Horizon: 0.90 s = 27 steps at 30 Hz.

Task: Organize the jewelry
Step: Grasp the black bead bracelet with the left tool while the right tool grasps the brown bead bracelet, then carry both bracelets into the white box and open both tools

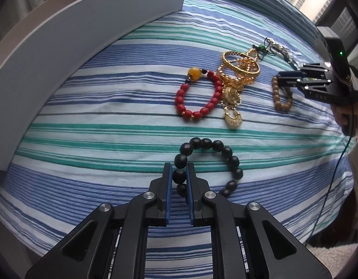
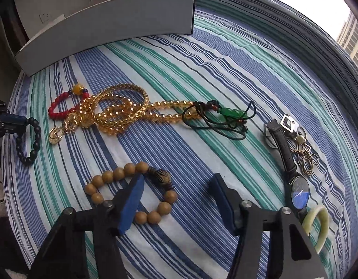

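My left gripper (image 1: 179,166) is shut on one bead of a black bead bracelet (image 1: 209,145) that lies on the striped cloth (image 1: 97,139). In the right wrist view this gripper (image 2: 12,121) sits at the far left with the black bracelet (image 2: 32,144) hanging from it. My right gripper (image 2: 176,181) stands open low over a brown wooden bead bracelet (image 2: 109,176). Its left finger (image 2: 132,200) crosses the ring, and the bracelet's dark carved bead lies between the fingers. The left wrist view shows the right gripper (image 1: 280,79) above that wooden bracelet (image 1: 282,105).
A red bead bracelet (image 1: 197,93), gold bangles (image 1: 239,69) and an amber bead necklace (image 2: 155,114) lie tangled mid-cloth. A green pendant on a cord (image 2: 227,112), a watch (image 2: 300,190) and a pale jade bangle (image 2: 318,220) lie right. A grey box (image 2: 109,23) stands behind.
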Tool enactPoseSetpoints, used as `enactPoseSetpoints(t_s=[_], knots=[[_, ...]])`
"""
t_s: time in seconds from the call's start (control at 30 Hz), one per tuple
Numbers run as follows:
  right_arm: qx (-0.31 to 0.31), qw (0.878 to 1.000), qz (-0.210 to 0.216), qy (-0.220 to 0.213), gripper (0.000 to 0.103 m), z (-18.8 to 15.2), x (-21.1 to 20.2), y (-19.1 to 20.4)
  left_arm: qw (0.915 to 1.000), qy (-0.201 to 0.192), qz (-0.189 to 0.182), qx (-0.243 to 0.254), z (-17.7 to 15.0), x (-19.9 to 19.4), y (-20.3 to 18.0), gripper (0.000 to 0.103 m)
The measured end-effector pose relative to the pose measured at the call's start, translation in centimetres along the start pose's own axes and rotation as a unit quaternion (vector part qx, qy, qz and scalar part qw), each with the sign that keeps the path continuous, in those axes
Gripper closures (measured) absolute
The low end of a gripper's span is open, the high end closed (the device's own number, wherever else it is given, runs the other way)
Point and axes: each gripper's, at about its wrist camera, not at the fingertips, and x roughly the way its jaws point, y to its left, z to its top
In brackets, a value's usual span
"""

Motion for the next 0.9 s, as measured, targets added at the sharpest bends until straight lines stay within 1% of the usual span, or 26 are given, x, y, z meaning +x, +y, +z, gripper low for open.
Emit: enactPoseSetpoints(t_s=[0.03,0.13,0.2,0.33,0.4,0.47,0.53,0.6,0.7,0.8,0.83,0.9], knots=[[-0.008,1.000,0.003,0.006,0.088,0.2,-0.1,0.2,1.0000,-0.001,-0.001,0.001,0.0,0.0,0.1,0.094],[-0.027,0.999,0.006,0.022,0.088,-0.2,-0.5,1.4,1.0000,-0.007,-0.005,0.001,-0.1,-0.7,0.3,0.094],[-0.016,1.000,-0.001,0.020,0.088,-0.6,-1.5,1.9,0.9997,-0.019,-0.013,0.002,0.1,-1.8,0.3,0.094],[0.021,0.999,0.005,-0.029,0.088,-1.1,-6.7,3.2,0.9981,-0.055,-0.027,0.002,0.6,-5.5,1.0,0.094],[0.024,0.998,0.004,-0.056,0.088,-0.2,-9.4,4.4,0.9968,-0.071,-0.037,0.000,1.2,-7.6,1.8,0.094],[0.026,0.996,0.004,-0.084,0.088,1.3,-12.2,5.7,0.9954,-0.090,-0.033,-0.001,2.1,-10.0,2.9,0.094],[0.029,0.993,0.010,-0.112,0.088,3.7,-14.4,7.0,0.9936,-0.110,-0.022,-0.006,3.2,-12.4,4.5,0.093],[0.028,0.990,0.015,-0.140,0.088,7.1,-15.7,8.4,0.9917,-0.126,-0.010,-0.021,4.6,-14.6,7.0,0.093],[0.030,0.983,0.037,-0.179,0.088,12.8,-16.7,10.6,0.9872,-0.150,0.029,-0.047,6.6,-17.0,11.1,0.093],[0.030,0.975,0.059,-0.212,0.088,18.5,-16.4,12.8,0.9814,-0.159,0.071,-0.080,8.5,-17.4,15.3,0.093],[0.030,0.973,0.069,-0.218,0.088,20.4,-15.9,13.6,0.9796,-0.159,0.085,-0.089,9.0,-17.1,16.6,0.093],[0.025,0.972,0.077,-0.223,0.088,23.7,-14.5,15.3,0.9760,-0.153,0.115,-0.104,9.7,-16.0,18.8,0.093]])
